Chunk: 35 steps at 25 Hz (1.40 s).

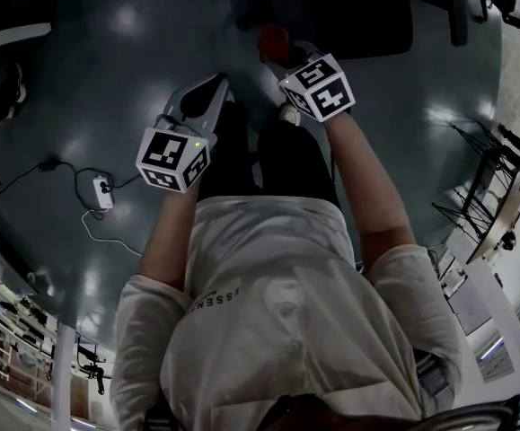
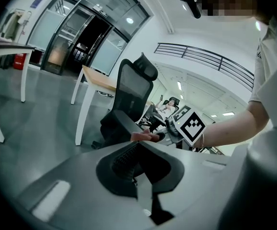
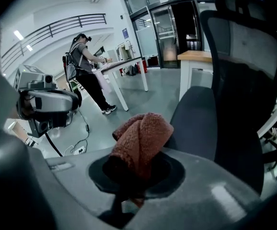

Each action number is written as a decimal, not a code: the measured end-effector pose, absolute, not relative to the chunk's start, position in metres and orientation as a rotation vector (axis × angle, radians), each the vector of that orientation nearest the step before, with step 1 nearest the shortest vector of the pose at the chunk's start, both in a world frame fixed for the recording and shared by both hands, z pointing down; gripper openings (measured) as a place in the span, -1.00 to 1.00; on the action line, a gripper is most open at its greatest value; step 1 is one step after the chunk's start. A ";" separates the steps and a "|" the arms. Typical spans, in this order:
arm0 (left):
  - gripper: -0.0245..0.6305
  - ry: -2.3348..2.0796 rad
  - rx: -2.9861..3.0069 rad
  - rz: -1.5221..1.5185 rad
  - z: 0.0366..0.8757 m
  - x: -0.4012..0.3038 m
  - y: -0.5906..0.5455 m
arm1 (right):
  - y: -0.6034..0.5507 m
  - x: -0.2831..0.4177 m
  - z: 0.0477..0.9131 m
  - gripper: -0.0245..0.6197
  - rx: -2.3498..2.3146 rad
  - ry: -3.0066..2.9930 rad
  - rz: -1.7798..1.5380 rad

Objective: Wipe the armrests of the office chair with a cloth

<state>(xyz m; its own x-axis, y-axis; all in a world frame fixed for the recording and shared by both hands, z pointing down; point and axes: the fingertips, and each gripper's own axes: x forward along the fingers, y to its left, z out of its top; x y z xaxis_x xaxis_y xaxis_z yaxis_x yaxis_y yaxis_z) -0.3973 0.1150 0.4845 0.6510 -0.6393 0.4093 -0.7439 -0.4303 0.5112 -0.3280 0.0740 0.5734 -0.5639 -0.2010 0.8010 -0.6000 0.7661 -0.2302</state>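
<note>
The cloth (image 3: 140, 143), a reddish one rolled into a thick bundle, was clamped between the jaws of the right gripper (image 3: 136, 175), and its free end stood up and forward out of them. Directly in front of it was the office chair (image 3: 241, 80): in the right gripper view the seat (image 3: 195, 121) lay just behind the cloth and the mesh back rose at the right side. In the left gripper view one armrest (image 2: 120, 122) showed as a dark pad whose long axis ran from the chair's back out to the front, and the cloth appeared at its near end; I could not tell whether it already touched the pad or was only just beside it. The other armrest could not be made out. The right gripper was clearly the nearer one to the chair, so in my judgement the wipe would fall to it, with a stroke along the length of the pad. The left gripper (image 2: 137, 169) was held more to the side and a little behind, pointing across at the chair; its jaws seemed to be together and nothing was between them. From the head view both grippers were held out before the person, above a dark shiny floor (image 1: 107, 79)
</note>
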 end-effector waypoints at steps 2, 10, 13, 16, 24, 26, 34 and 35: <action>-0.87 -1.063 2.202 0.210 0.481 -0.389 0.115 | 0.083 -0.317 0.573 -0.78 0.617 -2.144 0.677; -0.87 -1.016 2.292 0.223 0.452 -0.310 0.111 | 0.098 -0.224 0.514 -0.78 0.808 -2.291 0.651; -0.87 -0.986 2.338 0.217 0.442 -0.263 0.113 | 0.106 -0.166 0.498 -0.78 0.895 -2.301 0.596; -0.87 -0.974 2.364 0.201 0.432 -0.210 0.115 | 0.116 -0.100 0.484 -0.78 0.977 -2.294 0.593; -0.87 -0.935 2.432 0.183 0.415 -0.089 0.113 | 0.133 0.065 0.463 -0.78 1.231 -2.241 0.652; -0.87 -0.913 2.439 0.207 0.413 -0.066 0.112 | 0.138 0.099 0.459 -0.78 1.296 -2.218 0.679; -0.87 -0.751 2.502 0.303 0.415 0.015 0.091 | 0.125 0.190 0.456 -0.78 1.533 -2.140 0.725; -0.87 -0.721 2.520 0.315 0.415 0.025 0.087 | 0.119 0.198 0.456 -0.78 1.555 -2.130 0.731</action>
<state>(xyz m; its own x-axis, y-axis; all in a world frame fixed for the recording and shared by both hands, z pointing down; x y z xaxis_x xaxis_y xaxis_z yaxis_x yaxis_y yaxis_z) 0.0252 0.0873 0.4151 0.8333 -0.4321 0.3448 -0.5467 -0.7368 0.3978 0.1981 0.1193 0.4562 -0.2995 -0.7434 0.5980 -0.9540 0.2434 -0.1752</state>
